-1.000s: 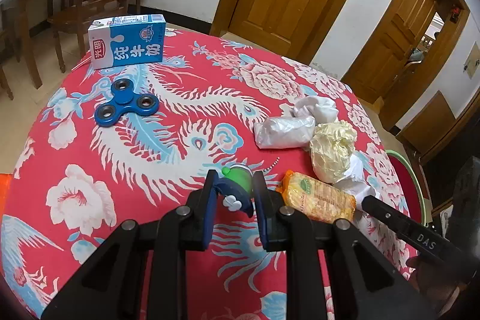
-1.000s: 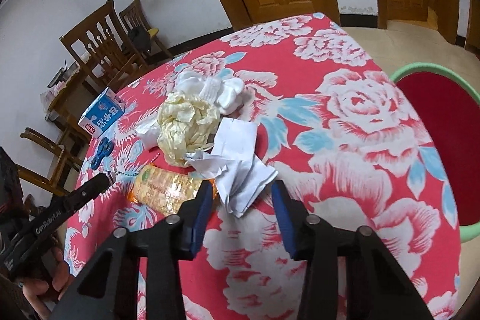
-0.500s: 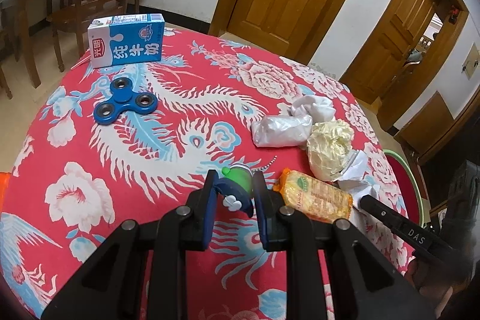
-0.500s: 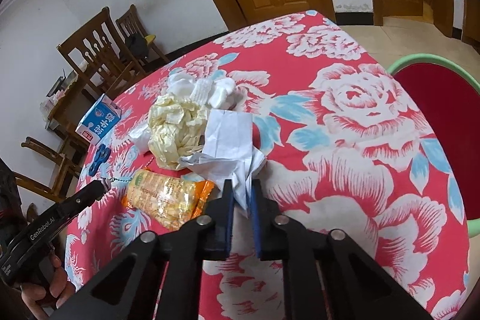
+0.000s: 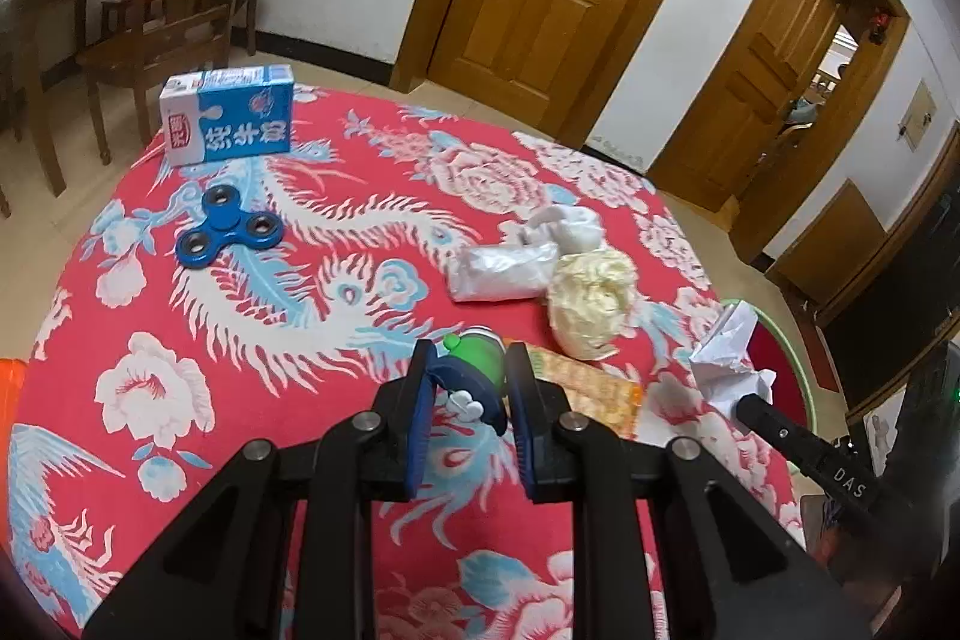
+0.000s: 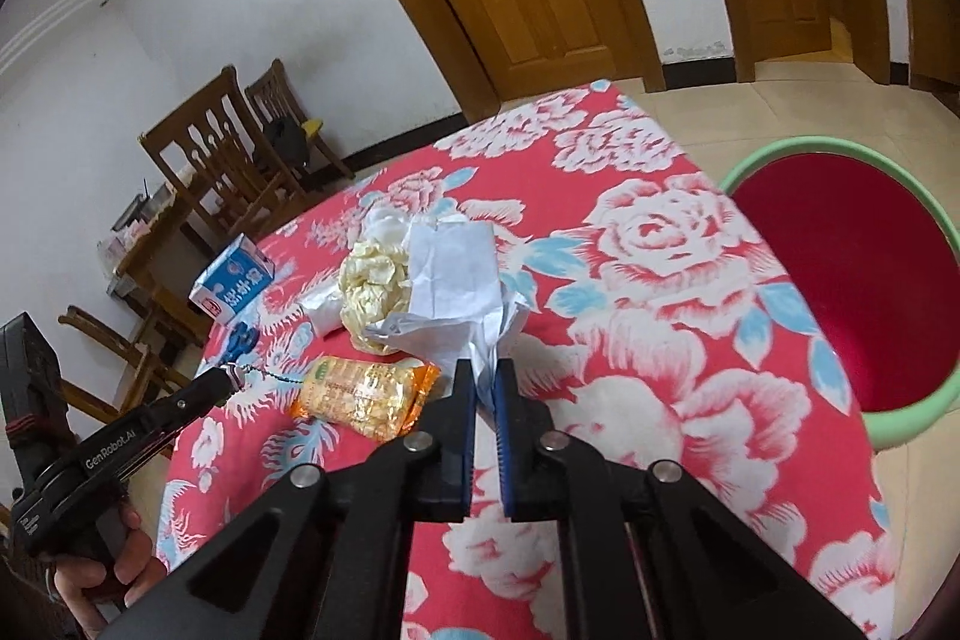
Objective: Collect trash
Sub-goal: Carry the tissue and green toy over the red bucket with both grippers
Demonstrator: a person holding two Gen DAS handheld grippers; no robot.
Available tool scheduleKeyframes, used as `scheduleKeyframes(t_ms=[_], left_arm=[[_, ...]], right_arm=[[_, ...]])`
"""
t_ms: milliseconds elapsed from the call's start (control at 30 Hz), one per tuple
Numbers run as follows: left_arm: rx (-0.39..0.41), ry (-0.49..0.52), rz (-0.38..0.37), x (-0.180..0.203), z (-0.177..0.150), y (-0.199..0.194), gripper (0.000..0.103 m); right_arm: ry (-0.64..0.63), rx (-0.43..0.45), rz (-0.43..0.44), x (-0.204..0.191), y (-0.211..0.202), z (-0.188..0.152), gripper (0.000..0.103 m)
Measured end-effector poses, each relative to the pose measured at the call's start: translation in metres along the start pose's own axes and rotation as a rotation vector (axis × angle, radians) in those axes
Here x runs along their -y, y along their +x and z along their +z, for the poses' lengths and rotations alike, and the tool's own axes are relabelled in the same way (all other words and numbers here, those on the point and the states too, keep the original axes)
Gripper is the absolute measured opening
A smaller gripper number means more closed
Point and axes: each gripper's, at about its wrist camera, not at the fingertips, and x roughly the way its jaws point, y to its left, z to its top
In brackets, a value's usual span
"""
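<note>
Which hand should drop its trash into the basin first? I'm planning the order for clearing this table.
Right. The right gripper is shut on the crumpled white paper, and the red basin sits just beside it. The left gripper holds a green-and-blue toy, farther from the basin.

A crumpled white paper (image 6: pixel 456 280) is held by its lower corner above the tablecloth. A yellow wad (image 6: pixel 375 289), white tissues (image 5: pixel 501 268) and an orange wrapper (image 6: pixel 363 397) are left lying nearby.
</note>
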Motion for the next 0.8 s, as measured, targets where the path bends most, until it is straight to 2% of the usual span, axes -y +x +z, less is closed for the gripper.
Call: scheduleKeyframes(t_ms=[367, 800], left_arm=[[0.013, 0.068, -0.065, 0.034, -0.003, -0.023, 0.023], [-0.023, 0.164, -0.170, 0.095, 0.002, -0.018, 0.023]], right_arm=[[0.051, 0.086, -0.006, 0.021, -0.047, -0.007, 0.007], [0.134, 0.167, -0.055, 0.064, -0.083, -0.005, 0.008]])
